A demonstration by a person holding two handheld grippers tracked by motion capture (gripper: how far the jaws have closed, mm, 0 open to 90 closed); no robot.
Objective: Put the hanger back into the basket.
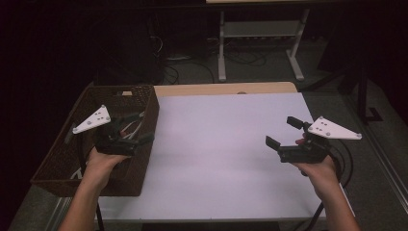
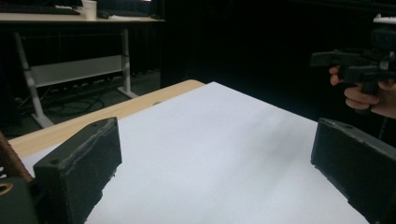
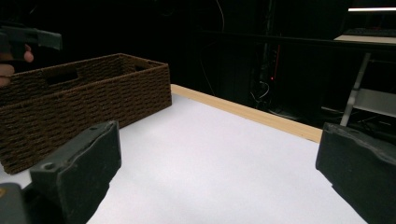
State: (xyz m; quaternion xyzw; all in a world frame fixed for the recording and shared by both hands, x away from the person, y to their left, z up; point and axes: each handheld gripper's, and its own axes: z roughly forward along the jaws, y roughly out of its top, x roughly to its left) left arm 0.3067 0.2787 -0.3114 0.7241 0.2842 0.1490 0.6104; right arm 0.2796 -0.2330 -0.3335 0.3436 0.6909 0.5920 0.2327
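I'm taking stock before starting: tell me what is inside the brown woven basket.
In the brown woven basket, pale cable-like strands show beside the left gripper; that gripper and hand cover the rest.

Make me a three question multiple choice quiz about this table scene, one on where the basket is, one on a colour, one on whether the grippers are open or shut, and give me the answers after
1. Where does the basket sit?
A. At the table's left edge
B. At the table's right edge
C. On the floor

2. What colour is the sheet covering the table?
A. Green
B. White
C. Red

3. How do the two grippers stand?
A. Both shut
B. One holds a cup
C. Both open and empty

Answers:
1. A, the high view shows the brown woven basket on the left side, under the left gripper.
2. B, the sheet looks plain white in every view.
3. C, the left gripper and the right gripper each show jaws spread wide with nothing between them.
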